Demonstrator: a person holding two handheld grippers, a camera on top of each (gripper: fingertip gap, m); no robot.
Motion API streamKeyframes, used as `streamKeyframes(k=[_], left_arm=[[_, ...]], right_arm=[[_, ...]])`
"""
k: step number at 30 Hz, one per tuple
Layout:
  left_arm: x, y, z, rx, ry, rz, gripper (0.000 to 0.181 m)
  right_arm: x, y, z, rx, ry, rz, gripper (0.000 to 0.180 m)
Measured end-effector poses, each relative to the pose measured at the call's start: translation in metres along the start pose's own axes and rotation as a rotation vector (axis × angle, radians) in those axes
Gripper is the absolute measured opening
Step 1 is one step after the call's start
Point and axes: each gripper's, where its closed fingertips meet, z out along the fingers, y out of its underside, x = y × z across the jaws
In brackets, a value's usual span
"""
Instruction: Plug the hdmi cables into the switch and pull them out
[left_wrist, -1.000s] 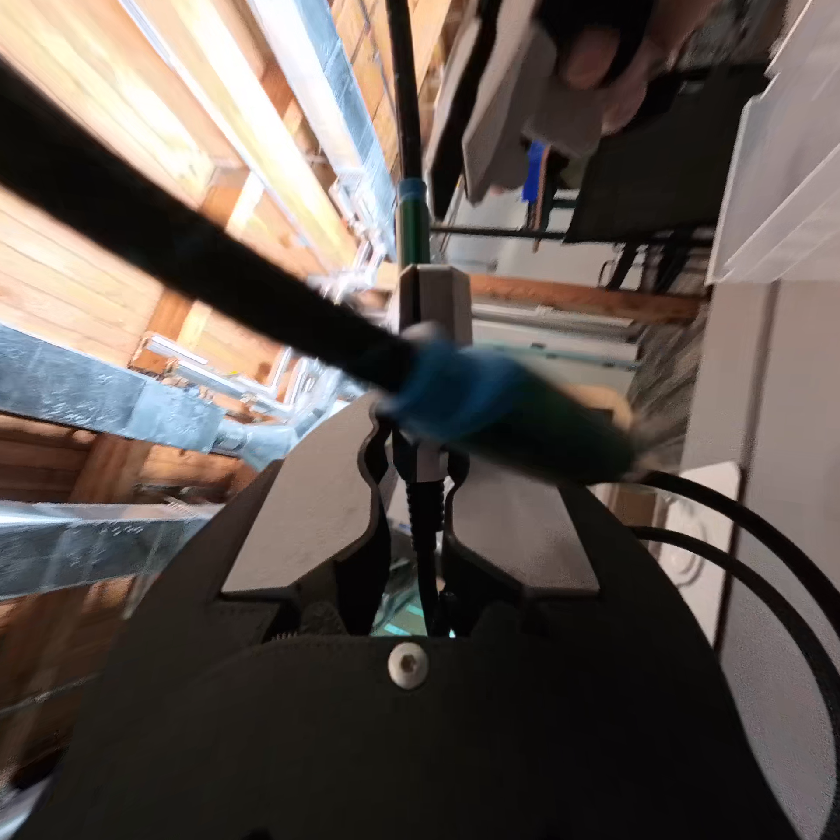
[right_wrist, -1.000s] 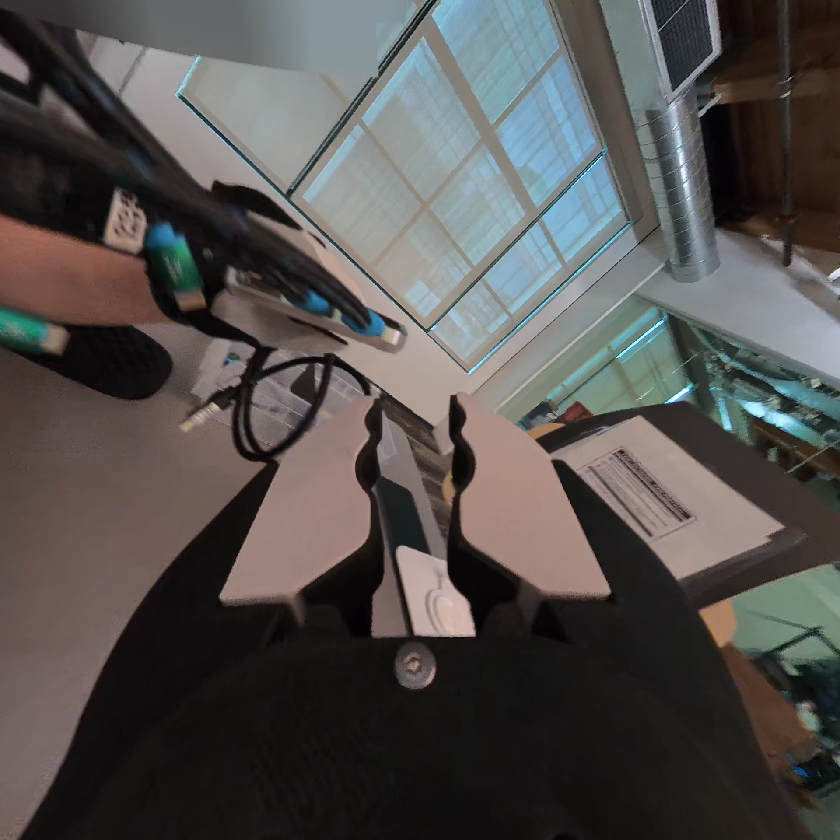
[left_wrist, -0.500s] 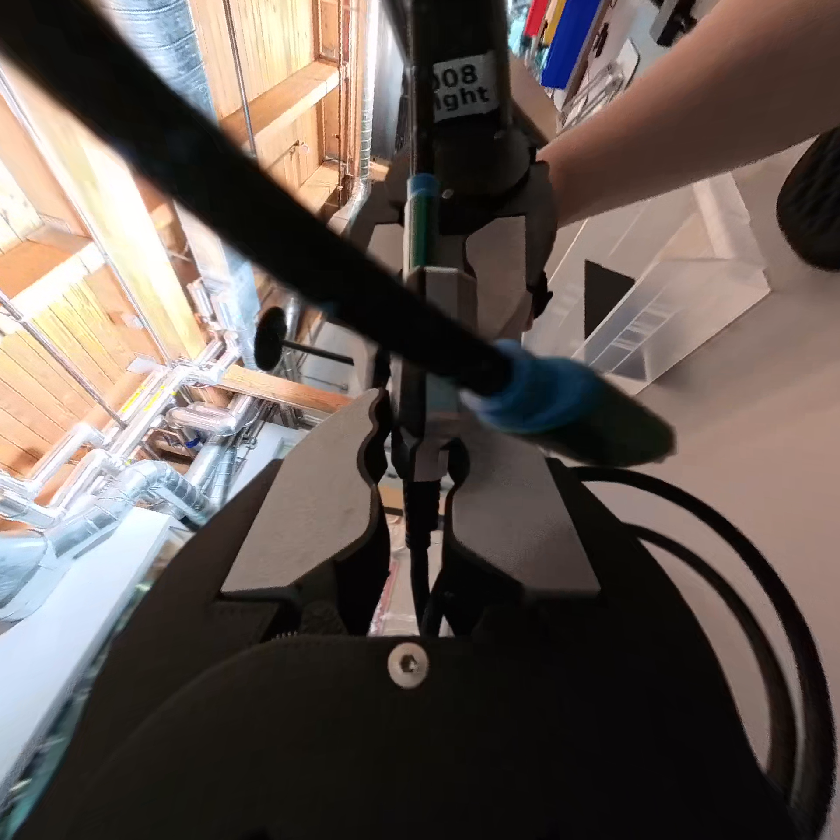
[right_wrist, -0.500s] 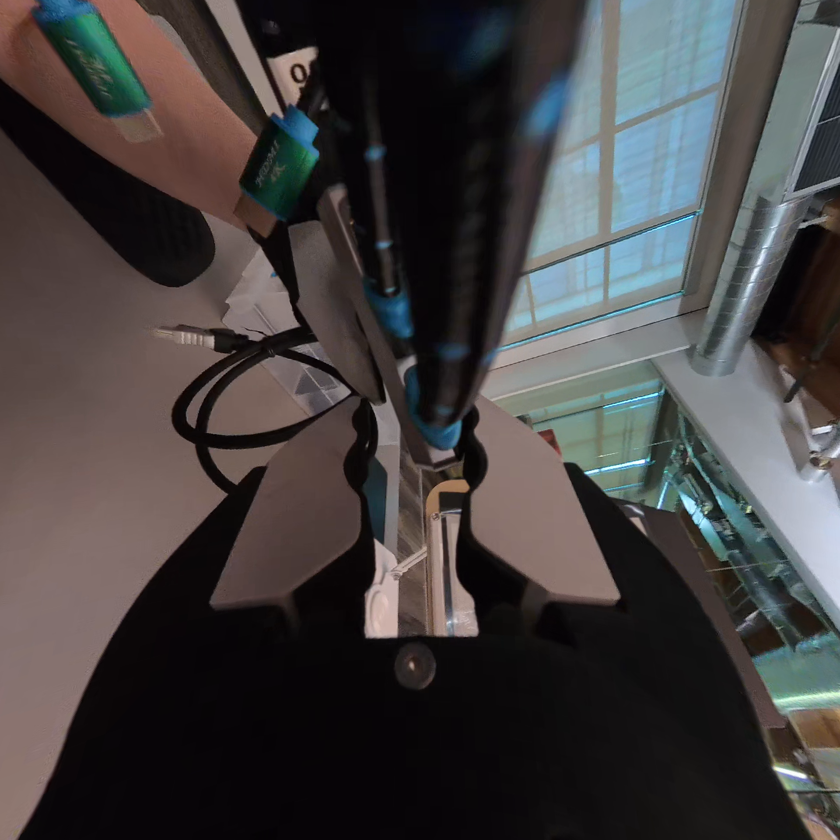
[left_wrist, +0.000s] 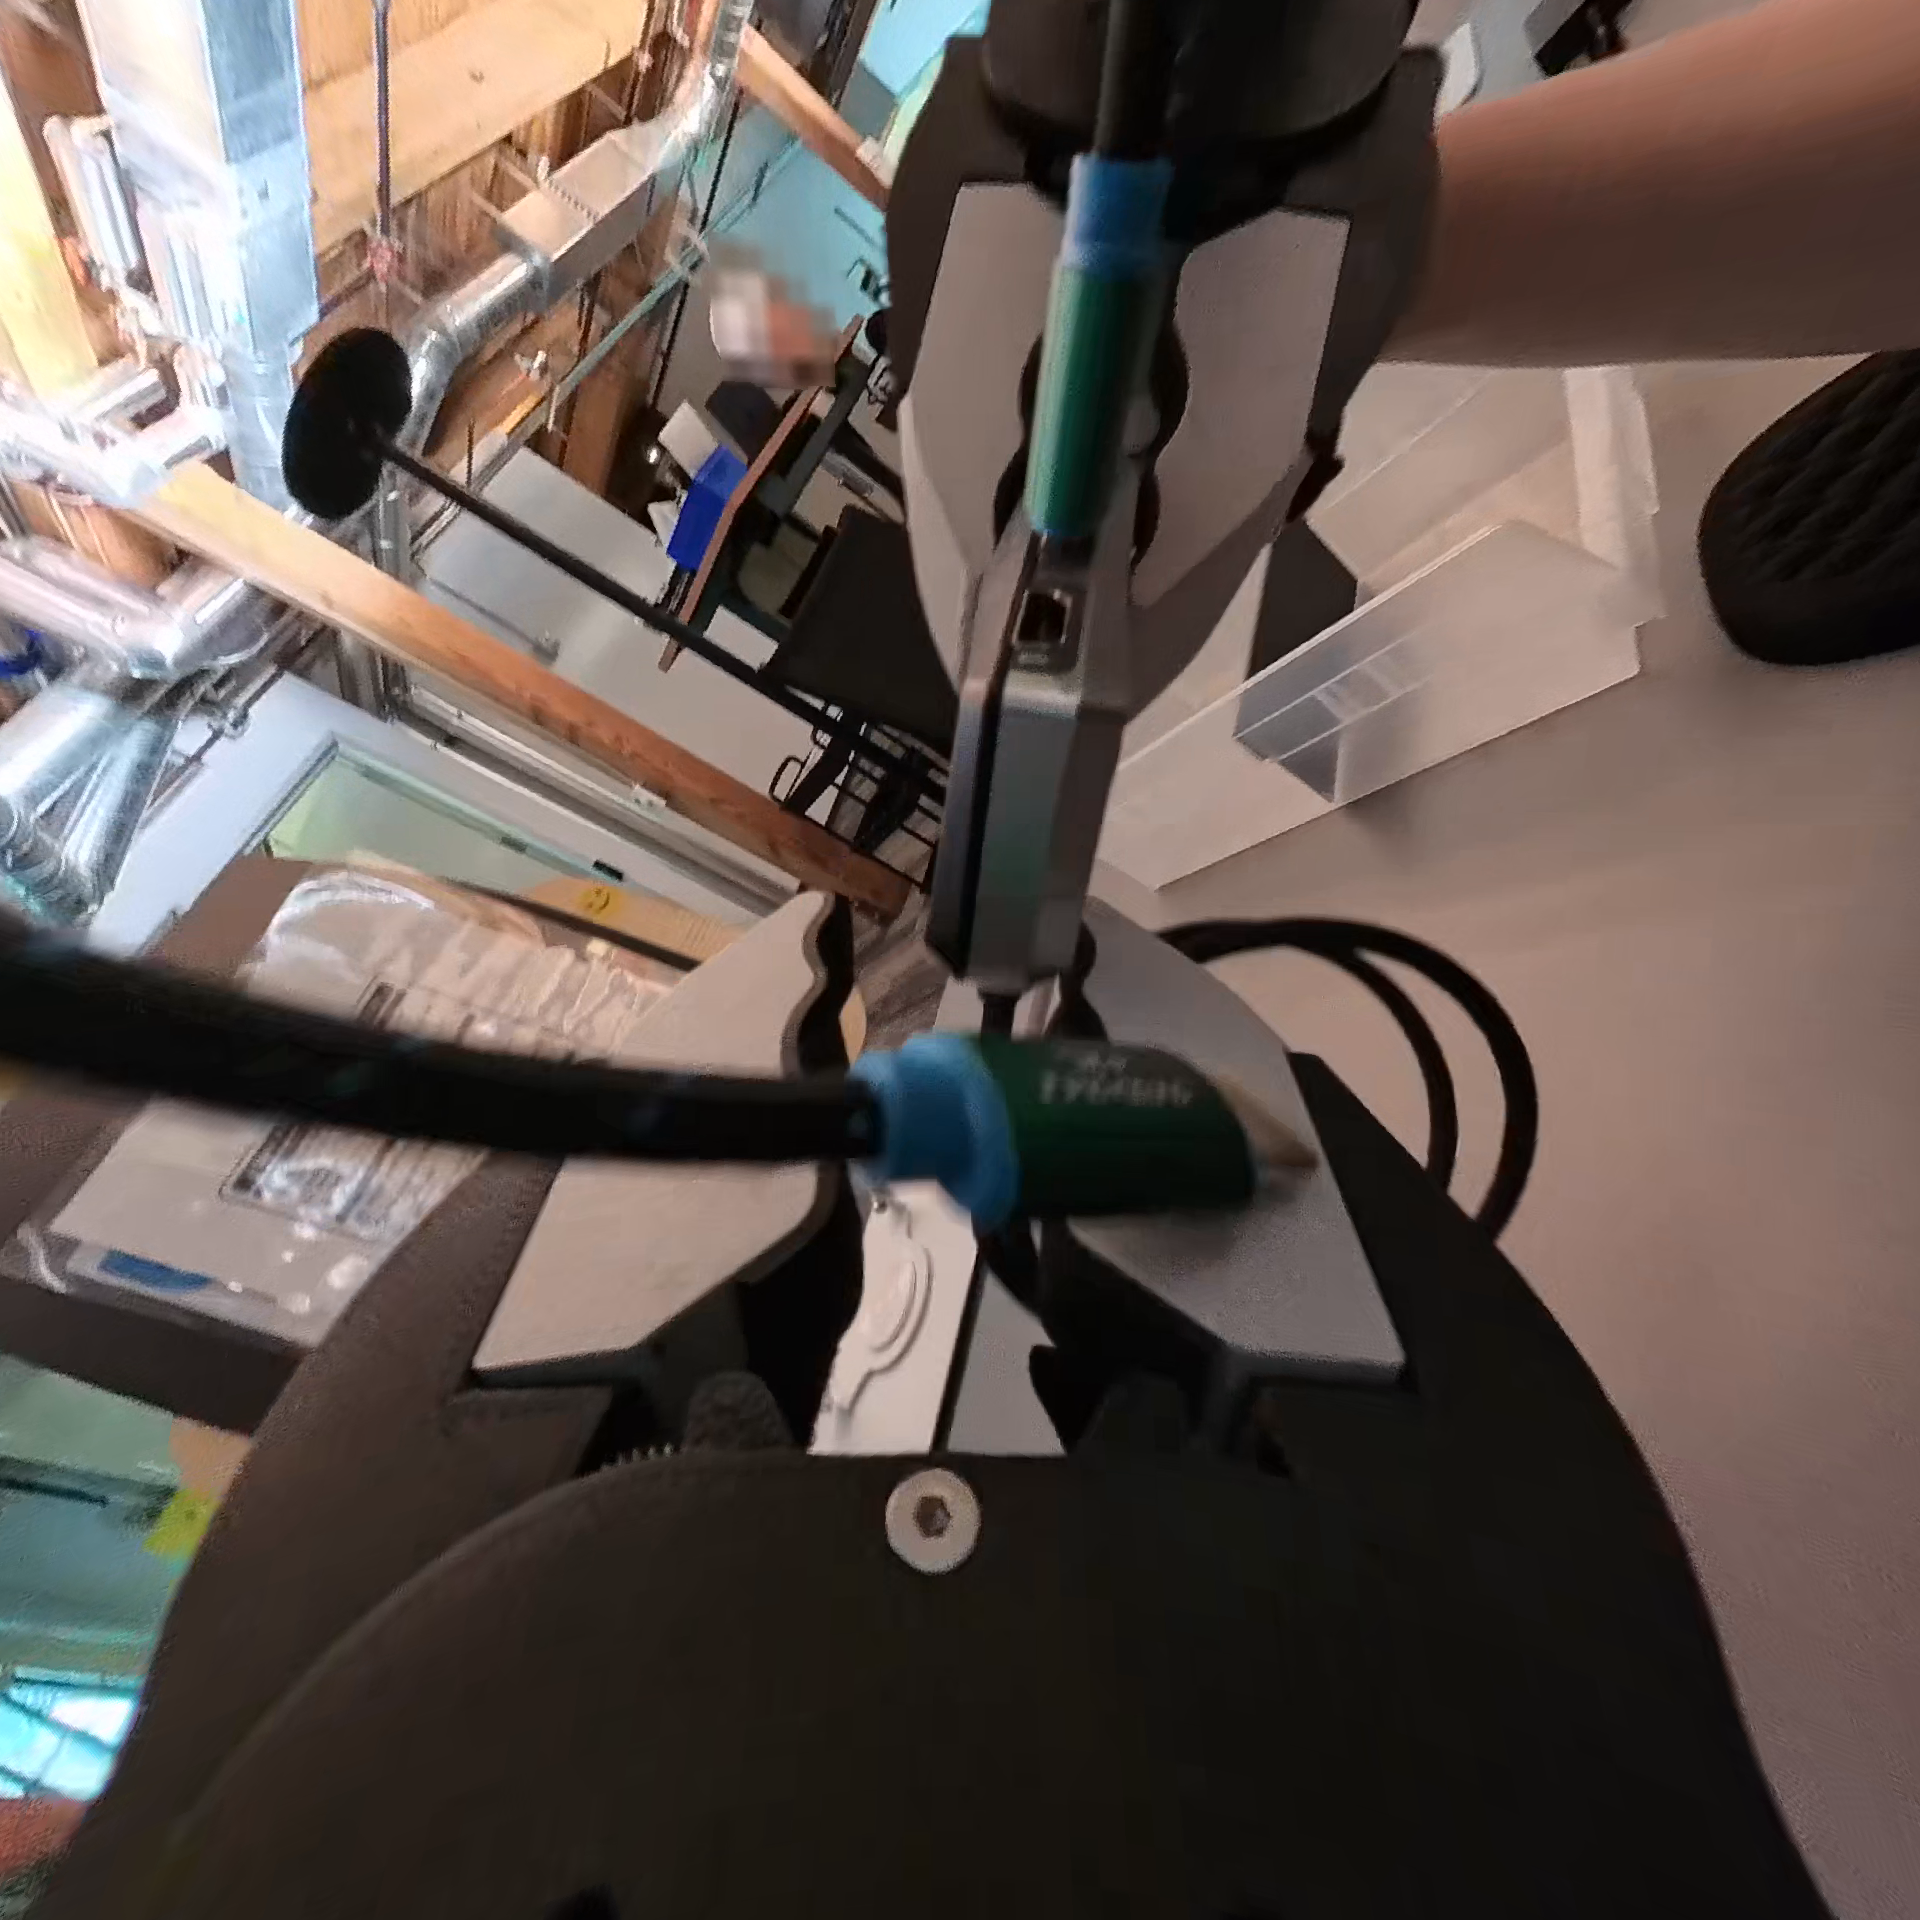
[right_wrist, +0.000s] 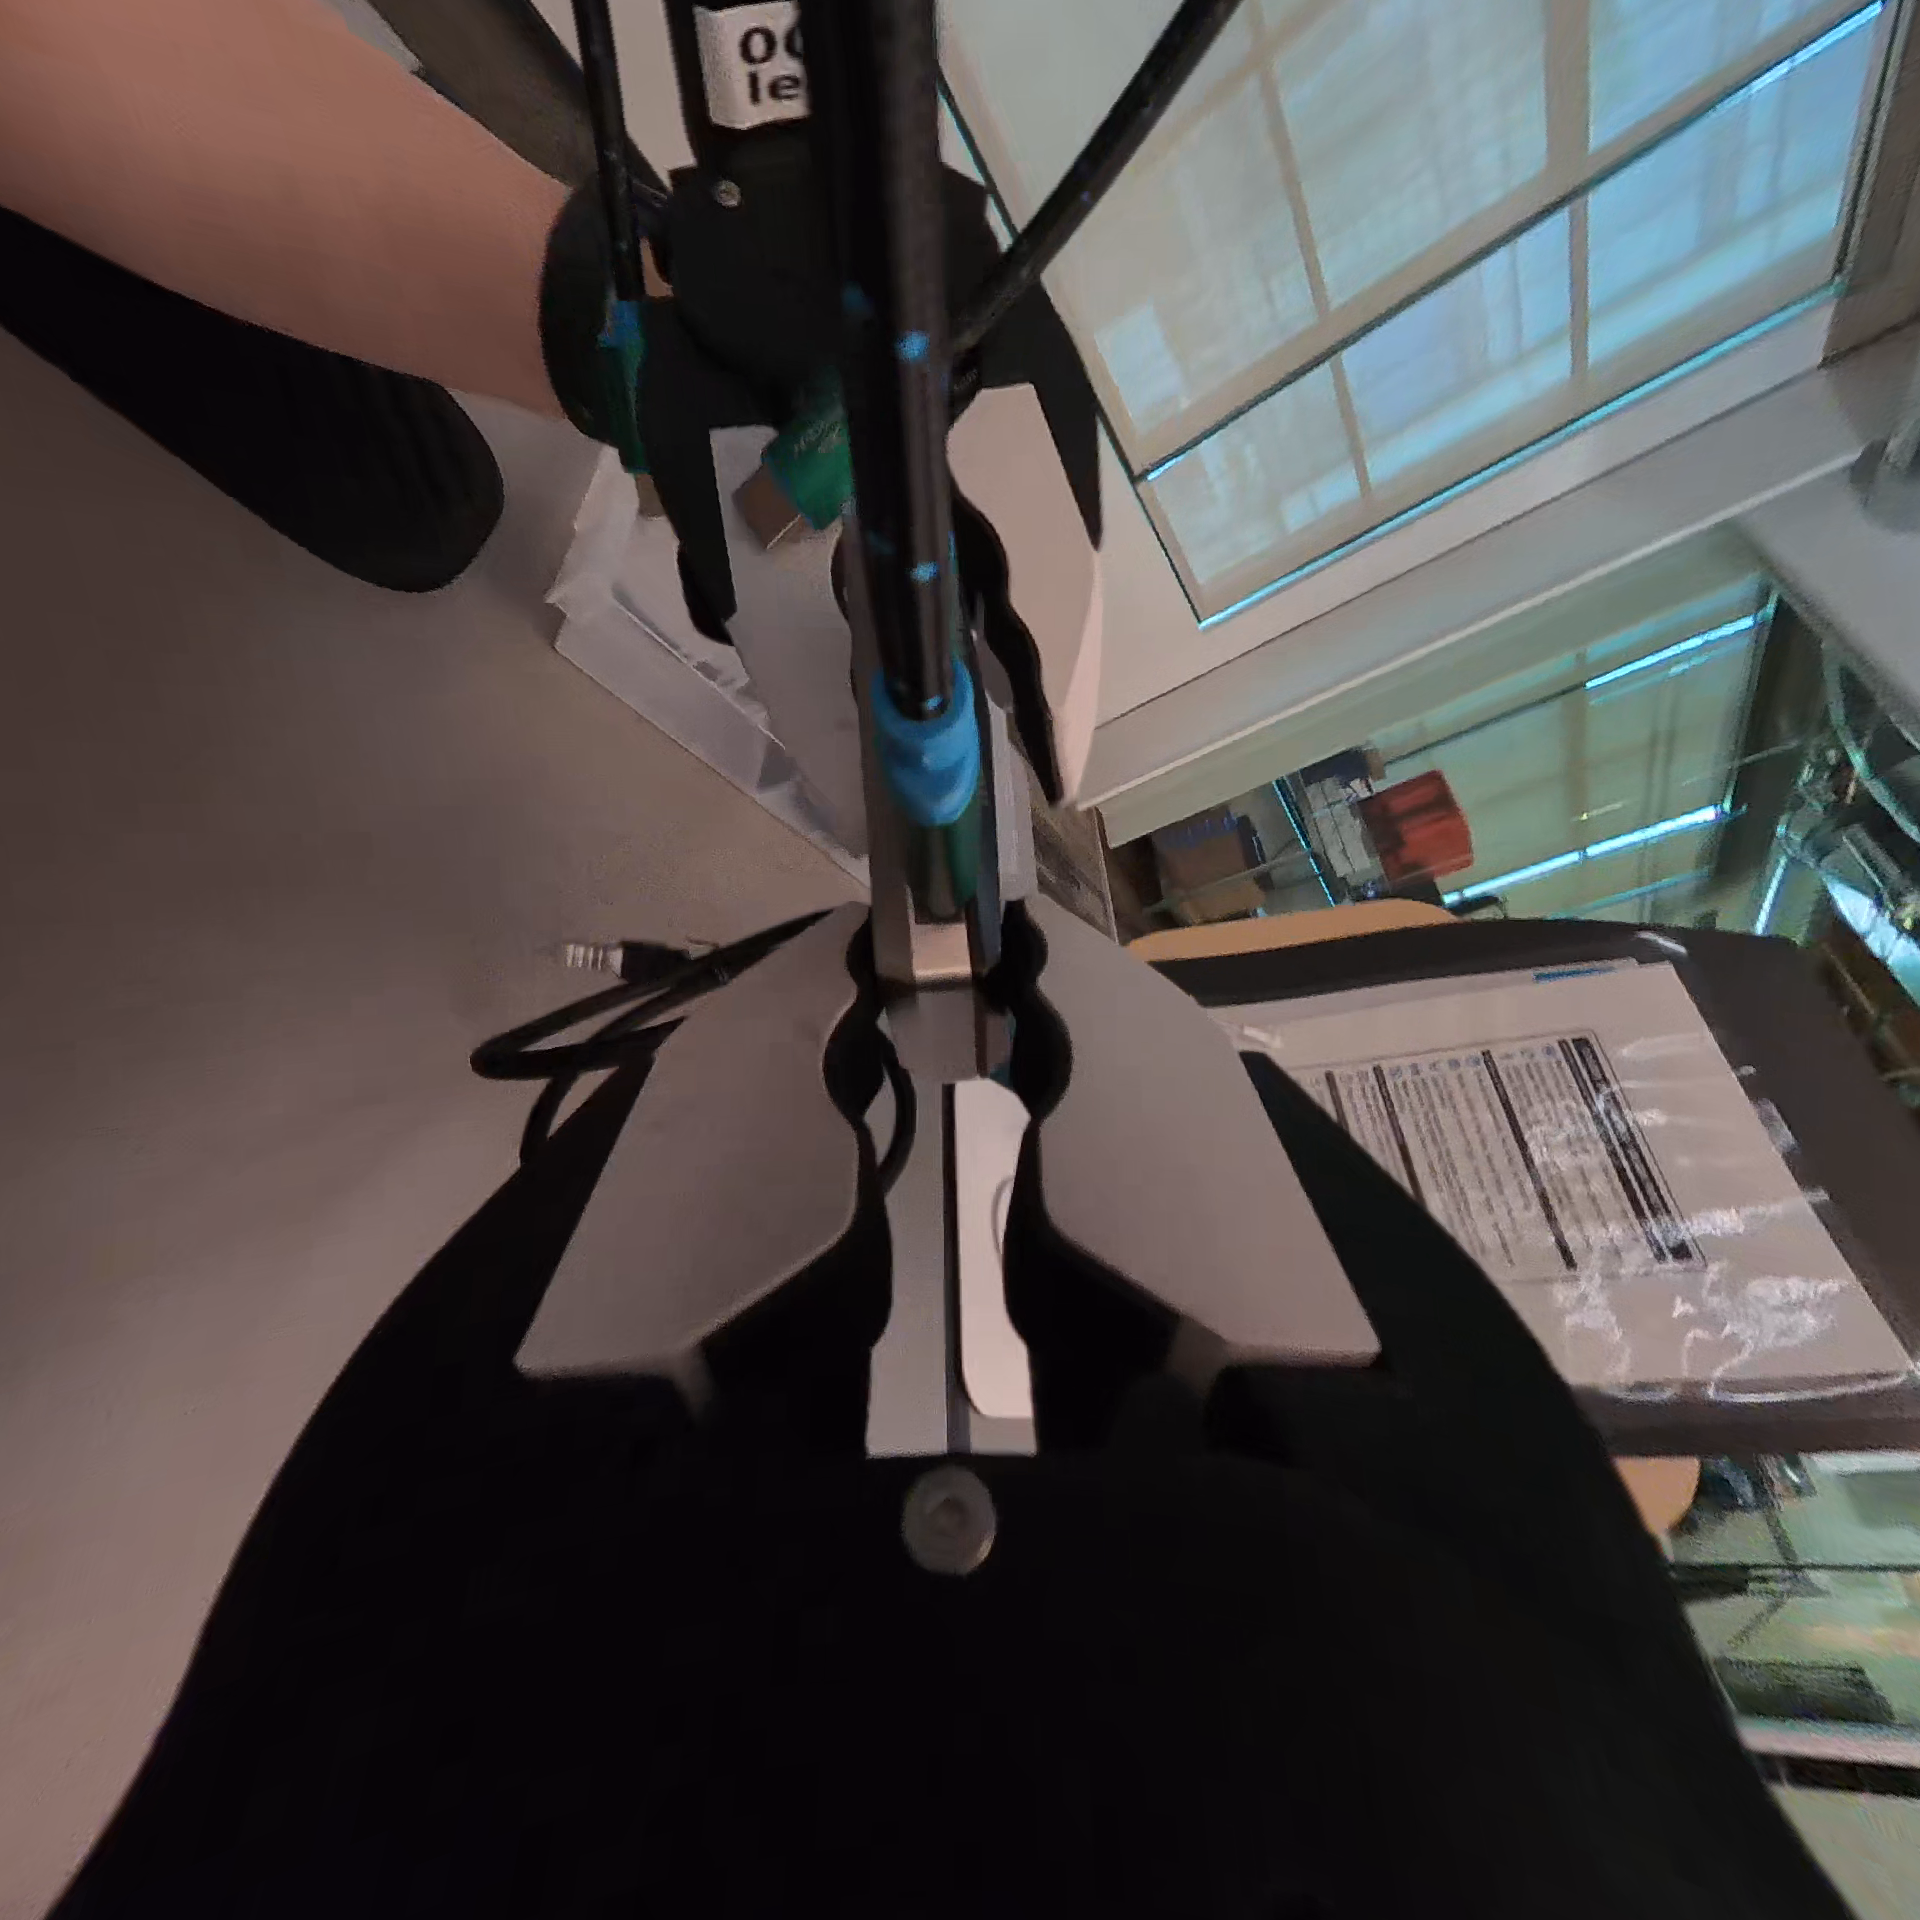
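In the left wrist view a grey HDMI switch (left_wrist: 1023, 800) hangs between the two grippers. My right gripper (left_wrist: 1070, 582) is shut on its far end. A green HDMI plug with a blue collar (left_wrist: 1081, 395) sits plugged into that end. My left gripper (left_wrist: 971, 930) is open, and its fingers (left_wrist: 727, 1049) stand apart from the switch's near end. A loose green plug (left_wrist: 1122, 1132) on a black cable lies across them. In the right wrist view my right gripper (right_wrist: 940, 935) clamps the switch (right_wrist: 940, 1029) with the plug (right_wrist: 935, 831) in it. My left gripper (right_wrist: 914, 582) is beyond.
A clear acrylic box (left_wrist: 1455, 675) and black cable loops (left_wrist: 1455, 1039) lie on the pale table (left_wrist: 1558, 935). A thin black cable with a small silver connector (right_wrist: 587, 956) lies on the table. A laminated sheet (right_wrist: 1507, 1174) lies on a black board to the right. A person's arm (left_wrist: 1662, 208) reaches in.
My left gripper held the switch and has now opened off it. My right gripper came up around the switch's other end and closed on it.
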Motion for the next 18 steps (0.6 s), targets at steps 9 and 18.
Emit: streamKeyframes(k=[9, 18], left_arm=[[-0.081, 0.073, -0.037, -0.263, -0.295, -0.194, 0.036], [-0.117, 0.091, -0.057, -0.469, -0.574, -0.260, 0.032]], right_arm=[[0.067, 0.028, -0.055, -0.128, 0.331, 0.018, 0.022], [0.130, 0.104, -0.184, -0.407, 0.766, 0.258, 0.022]])
